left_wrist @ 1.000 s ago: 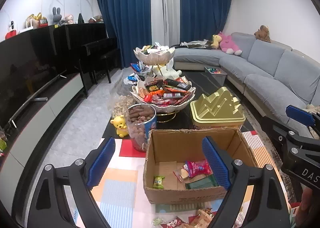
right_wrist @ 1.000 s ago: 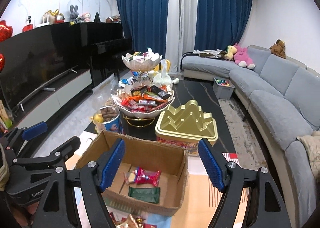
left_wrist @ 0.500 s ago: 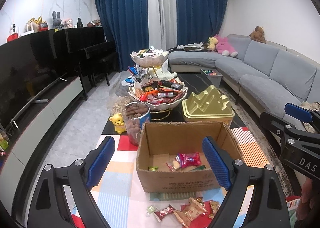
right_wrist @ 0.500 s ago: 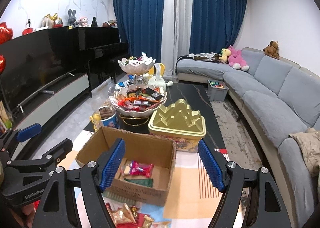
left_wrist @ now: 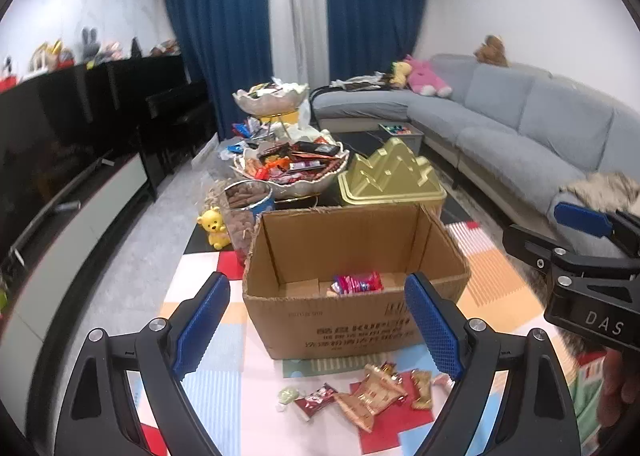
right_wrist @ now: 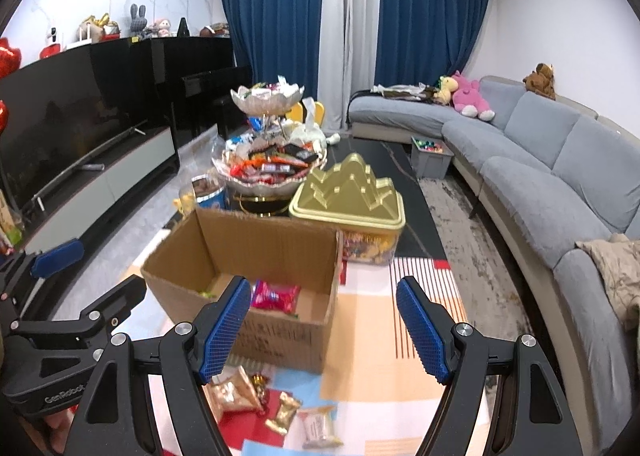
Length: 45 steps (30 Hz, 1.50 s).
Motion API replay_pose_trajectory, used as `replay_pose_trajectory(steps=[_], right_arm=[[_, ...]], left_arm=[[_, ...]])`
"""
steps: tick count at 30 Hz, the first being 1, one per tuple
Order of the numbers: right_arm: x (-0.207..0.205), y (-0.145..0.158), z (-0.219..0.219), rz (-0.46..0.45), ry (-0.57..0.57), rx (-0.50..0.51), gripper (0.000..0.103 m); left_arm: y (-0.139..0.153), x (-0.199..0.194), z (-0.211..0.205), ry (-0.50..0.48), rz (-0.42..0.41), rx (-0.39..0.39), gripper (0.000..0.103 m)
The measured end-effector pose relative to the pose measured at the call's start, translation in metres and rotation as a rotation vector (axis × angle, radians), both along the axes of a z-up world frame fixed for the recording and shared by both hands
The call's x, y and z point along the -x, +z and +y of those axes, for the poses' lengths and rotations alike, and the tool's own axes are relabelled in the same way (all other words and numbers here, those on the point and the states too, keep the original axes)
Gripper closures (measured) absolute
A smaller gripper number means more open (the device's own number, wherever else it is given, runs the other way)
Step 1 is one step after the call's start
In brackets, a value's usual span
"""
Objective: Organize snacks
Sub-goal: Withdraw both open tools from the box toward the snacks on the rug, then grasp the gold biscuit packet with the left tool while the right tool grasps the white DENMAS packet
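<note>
An open cardboard box stands on a checked mat and holds a pink snack packet; the box also shows in the right wrist view. Several loose wrapped snacks lie on the mat in front of it, also in the right wrist view. My left gripper is open and empty, above the mat in front of the box. My right gripper is open and empty, in front of the box's right corner.
Behind the box stand a gold mountain-shaped tin, a two-tier snack bowl stand, a jar of nuts and a yellow bear figure. A grey sofa runs along the right, a TV unit along the left.
Both grippers have pulled back and away from the box, so the loose snacks on the mat have come into view. Both stay open and empty.
</note>
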State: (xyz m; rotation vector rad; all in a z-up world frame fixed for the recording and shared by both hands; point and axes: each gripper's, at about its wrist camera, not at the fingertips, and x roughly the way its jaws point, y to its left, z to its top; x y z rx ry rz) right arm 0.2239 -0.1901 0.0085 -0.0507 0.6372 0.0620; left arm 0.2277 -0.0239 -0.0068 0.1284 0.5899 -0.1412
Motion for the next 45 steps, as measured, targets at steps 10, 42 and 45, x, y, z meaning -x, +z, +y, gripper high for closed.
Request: replay_pose_trajectory(steps=[10, 42, 45], right_arm=[[0.017, -0.044, 0.0, 0.1, -0.031, -0.001, 0.027], [0.037, -0.144, 0.001, 0.229, -0.042, 0.033, 0.027], [0.036, -0.153, 0.0, 0.235, -0.039, 0.038, 0.028]], left_arm=[[-0.03, 0.01, -0.01, -0.13, 0.042, -0.094, 0.014], [-0.143, 0.011, -0.036, -0.407, 0.236, -0.202, 0.029], [-0.151, 0.009, -0.038, -0.43, 0.236, -0.224, 0.031]])
